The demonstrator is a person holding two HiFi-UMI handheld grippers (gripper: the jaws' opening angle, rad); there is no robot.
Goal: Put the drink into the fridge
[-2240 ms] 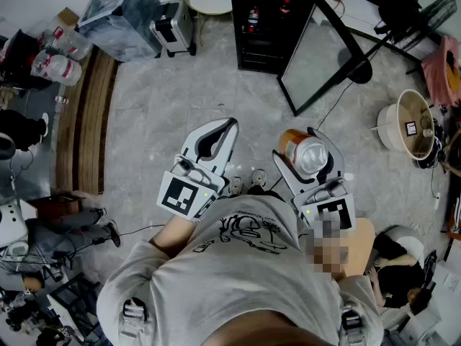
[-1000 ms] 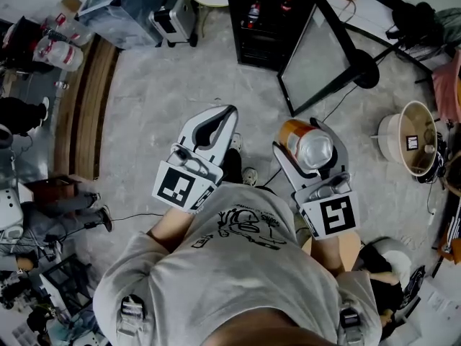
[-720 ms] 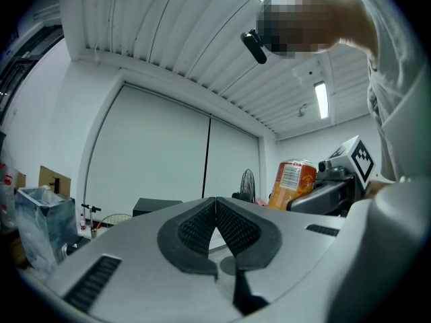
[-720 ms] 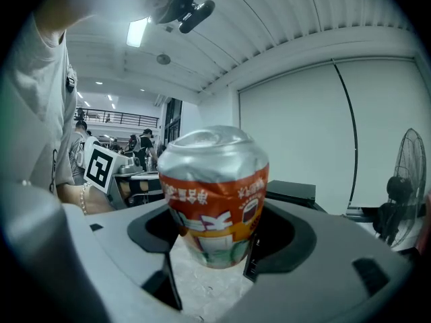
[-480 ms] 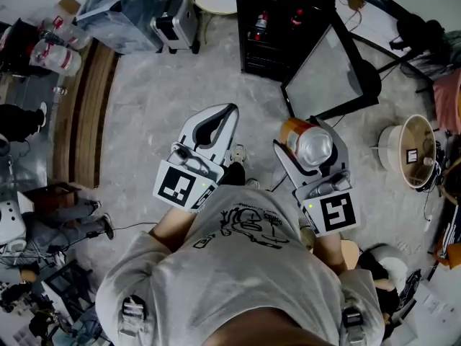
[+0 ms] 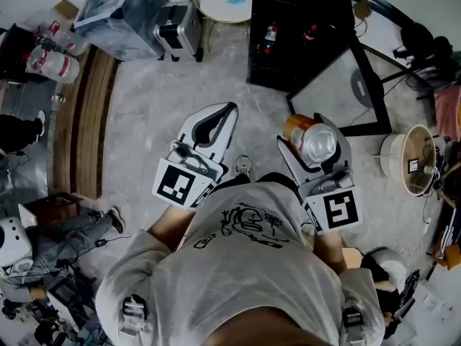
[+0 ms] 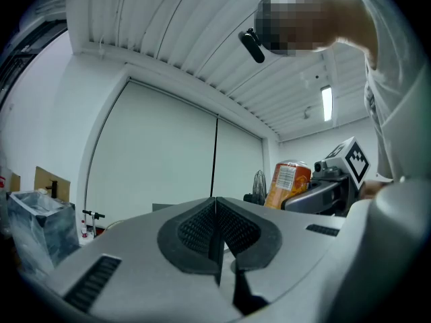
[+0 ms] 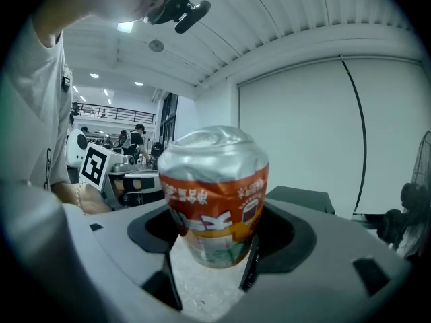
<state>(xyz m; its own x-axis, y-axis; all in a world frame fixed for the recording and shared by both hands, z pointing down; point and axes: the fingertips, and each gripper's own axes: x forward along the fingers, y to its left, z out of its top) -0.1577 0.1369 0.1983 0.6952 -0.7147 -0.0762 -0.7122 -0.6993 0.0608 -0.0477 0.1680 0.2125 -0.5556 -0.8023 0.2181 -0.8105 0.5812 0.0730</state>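
A: What is being changed?
B: The fridge (image 6: 302, 63), its door open, is being brought closer than a second ago. The drink (image 8: 217, 194) is being carried toward it, clamped in the right hand-held gripper (image 6: 310, 132). The left hand-held gripper (image 6: 227, 114) is being held closed, empty.
A: Meaning?
B: Approach is being completed; insertion is judged pending.

Clear floor (image 6: 180, 78) up to open fridge (image 6: 284, 49)

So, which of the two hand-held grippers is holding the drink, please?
The right hand-held gripper: its jaws clamp the orange can, while the left hand-held gripper is shut and empty.
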